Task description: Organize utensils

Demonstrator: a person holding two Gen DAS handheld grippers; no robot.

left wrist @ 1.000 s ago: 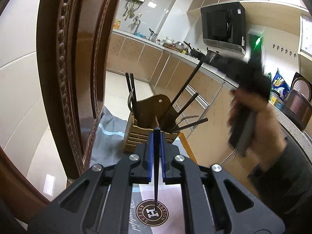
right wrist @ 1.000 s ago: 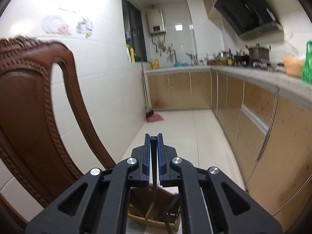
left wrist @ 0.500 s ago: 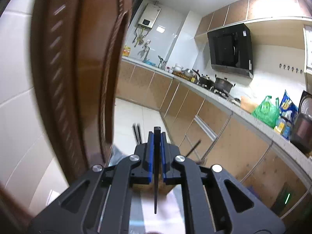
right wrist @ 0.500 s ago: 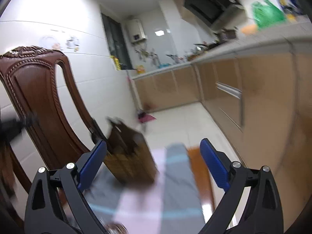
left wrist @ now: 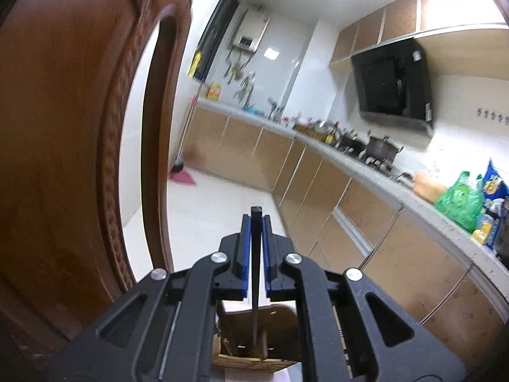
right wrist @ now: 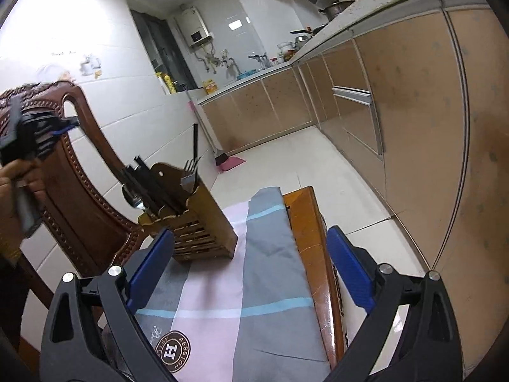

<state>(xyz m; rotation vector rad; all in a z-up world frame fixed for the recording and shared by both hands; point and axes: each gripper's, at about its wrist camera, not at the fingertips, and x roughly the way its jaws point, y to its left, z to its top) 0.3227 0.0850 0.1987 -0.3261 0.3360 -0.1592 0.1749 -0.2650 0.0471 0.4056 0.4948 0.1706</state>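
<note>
The left gripper [left wrist: 255, 222] is clamped on a thin black utensil [left wrist: 255, 254]; its blue pads [left wrist: 244, 254] press it from both sides. The utensil hangs down between them, and its lower end is just over the wooden utensil holder [left wrist: 254, 343], seen below the gripper. Whether the tip touches the holder, I cannot tell. A brown carved chair back [left wrist: 79, 127] fills the left of this view.

The right gripper [right wrist: 251, 267] has its jaws wide apart w/ nothing between them. They have just been opening. Under it lies a grey, pink & blue cloth [right wrist: 254, 286] on a wooden table [right wrist: 305, 216]. The holder [right wrist: 197, 226] stands on the far left part of the cloth, near the chair [right wrist: 79, 191]. In the holder are several dark handles, a fork [right wrist: 190, 175] w/ tines up and a spoon [right wrist: 132, 197]. At the far left of the right view, a hand [right wrist: 12, 184] holds the left gripper [right wrist: 68, 126], blurred.
</note>
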